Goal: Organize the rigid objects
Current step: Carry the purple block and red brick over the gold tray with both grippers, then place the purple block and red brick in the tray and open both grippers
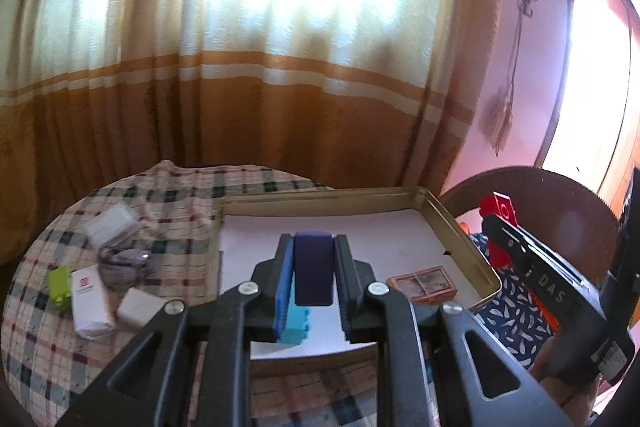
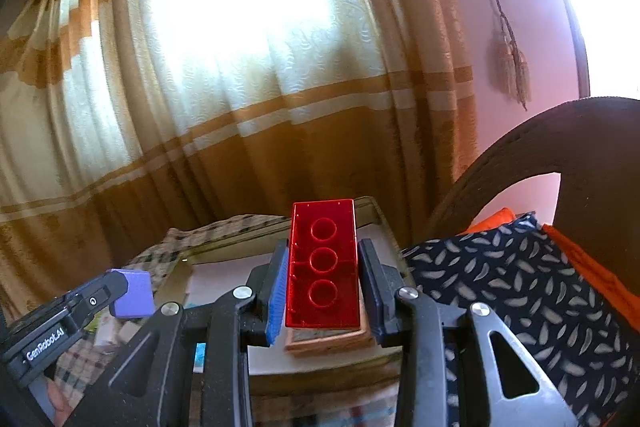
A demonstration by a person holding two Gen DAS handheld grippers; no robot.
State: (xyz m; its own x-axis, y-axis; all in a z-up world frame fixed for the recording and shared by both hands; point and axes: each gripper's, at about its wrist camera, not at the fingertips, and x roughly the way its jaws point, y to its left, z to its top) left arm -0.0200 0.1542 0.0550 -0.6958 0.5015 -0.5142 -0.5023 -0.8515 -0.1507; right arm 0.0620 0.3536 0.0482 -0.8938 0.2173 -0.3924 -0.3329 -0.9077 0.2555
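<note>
Both wrist views face the curtain (image 1: 240, 107), sharing the tray (image 1: 460, 227)

Turquoise brick (image 1: 297, 323) in tin tray (image 1: 460, 223): mostly hidden behind the purple block (image 1: 313, 269) and a left-gripper finger (image 1: 283, 291). Brown card box (image 2: 328, 341): only its near edge shows under the red block (image 2: 321, 265) (label unreadable). White boxes (image 1: 90, 303) on checked cloth (image 1: 36, 339): print too small. Window blown out.

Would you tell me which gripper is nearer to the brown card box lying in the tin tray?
Right. The right gripper hangs directly over the brown card box; the left gripper hangs beside it.
</note>
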